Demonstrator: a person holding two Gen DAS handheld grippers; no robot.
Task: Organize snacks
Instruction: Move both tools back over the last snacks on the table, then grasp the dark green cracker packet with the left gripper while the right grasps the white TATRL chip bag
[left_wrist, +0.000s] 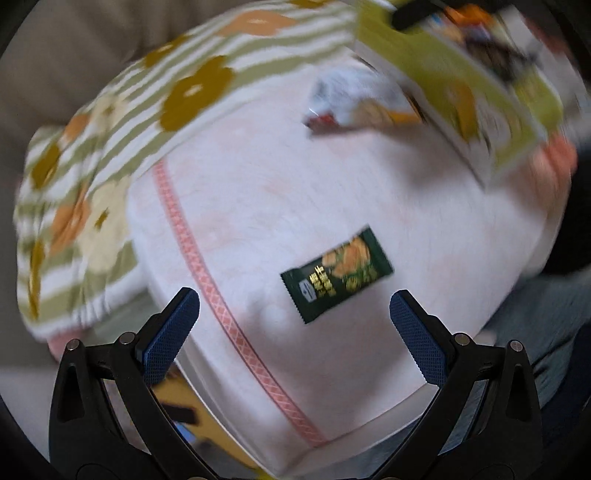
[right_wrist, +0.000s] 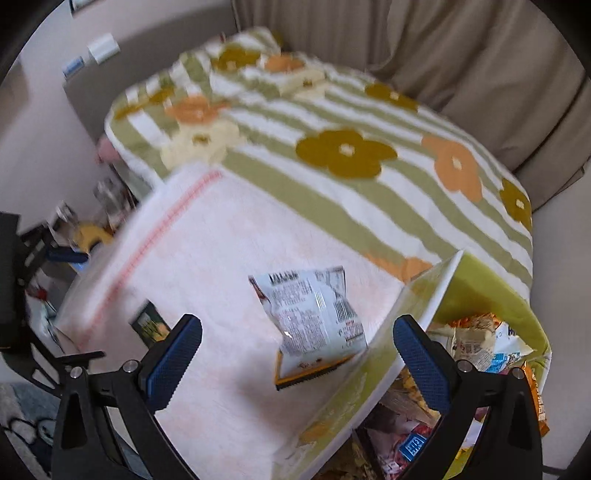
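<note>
Left wrist view: the left gripper (left_wrist: 293, 325) has its blue-padded jaws spread wide, holding nothing. Landmark is the pale pink towel with a red lattice stripe (left_wrist: 258, 184). A small dark green foil snack packet with orange print (left_wrist: 338, 275) lies flat on the towel, just ahead of the jaws, untouched. A white crinkled snack bag (left_wrist: 354, 101) sits at the towel's far side, beside the yellow-green cardboard box (left_wrist: 472, 85). A green-striped cloth with orange and mustard flowers (left_wrist: 110, 147) borders the towel on the left.

Right wrist view: the right gripper (right_wrist: 297, 334) is likewise wide open and empty. The white bag (right_wrist: 314, 317) lies mid-towel, between the jaws' line of sight, touching the box wall (right_wrist: 417, 299). Assorted packets fill the box. The green packet (right_wrist: 149, 325) lies near the towel's left edge.
</note>
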